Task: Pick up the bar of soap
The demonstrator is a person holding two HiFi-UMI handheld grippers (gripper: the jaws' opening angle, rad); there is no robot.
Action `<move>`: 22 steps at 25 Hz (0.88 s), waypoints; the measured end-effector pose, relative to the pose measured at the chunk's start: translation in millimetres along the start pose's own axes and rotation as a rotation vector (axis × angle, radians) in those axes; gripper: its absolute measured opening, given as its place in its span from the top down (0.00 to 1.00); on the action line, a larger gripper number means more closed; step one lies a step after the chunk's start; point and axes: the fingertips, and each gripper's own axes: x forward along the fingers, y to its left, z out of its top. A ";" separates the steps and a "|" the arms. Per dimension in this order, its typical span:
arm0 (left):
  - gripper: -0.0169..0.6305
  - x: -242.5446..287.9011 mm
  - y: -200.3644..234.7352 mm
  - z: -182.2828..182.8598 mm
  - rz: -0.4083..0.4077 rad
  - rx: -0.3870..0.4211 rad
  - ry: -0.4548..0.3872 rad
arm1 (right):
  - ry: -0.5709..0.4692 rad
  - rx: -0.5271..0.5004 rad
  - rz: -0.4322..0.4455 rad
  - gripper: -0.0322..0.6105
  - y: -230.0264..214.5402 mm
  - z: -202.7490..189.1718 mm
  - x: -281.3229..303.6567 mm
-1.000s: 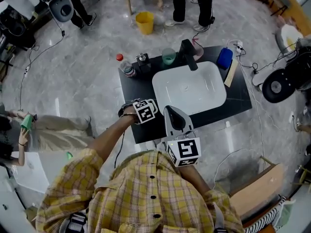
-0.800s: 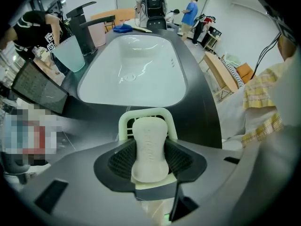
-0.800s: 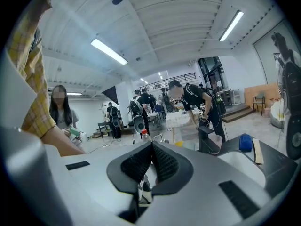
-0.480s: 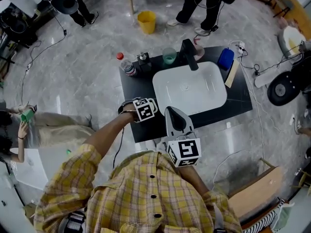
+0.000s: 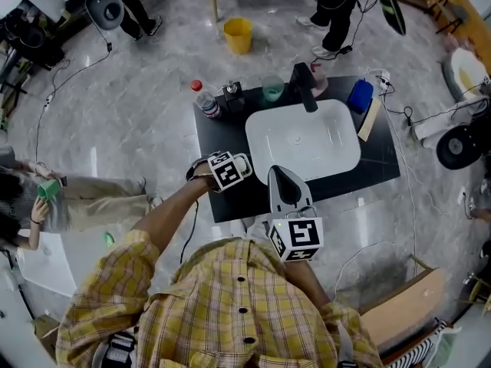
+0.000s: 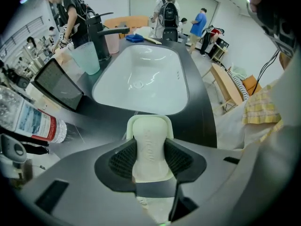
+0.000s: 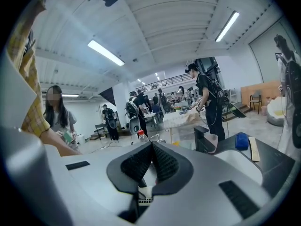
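Cream bar of soap lies in its dish on the black surface, long axis twelve-to-six, left gripper jaws clamped on its long sides, right gripper jaws together, aimed elsewhere.

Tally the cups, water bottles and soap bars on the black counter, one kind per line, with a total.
Cups: 2, the translucent green plastic cup and the pale pink cup
Water bottles: 1, the clear plastic bottle with a red cap
Soap bars: 1, the pale cream bar of soap
Total: 4
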 end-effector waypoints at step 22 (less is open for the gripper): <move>0.68 -148.4 2.3 15.8 0.337 -0.381 -0.594 | -0.042 -0.072 0.056 0.92 43.6 14.5 -12.8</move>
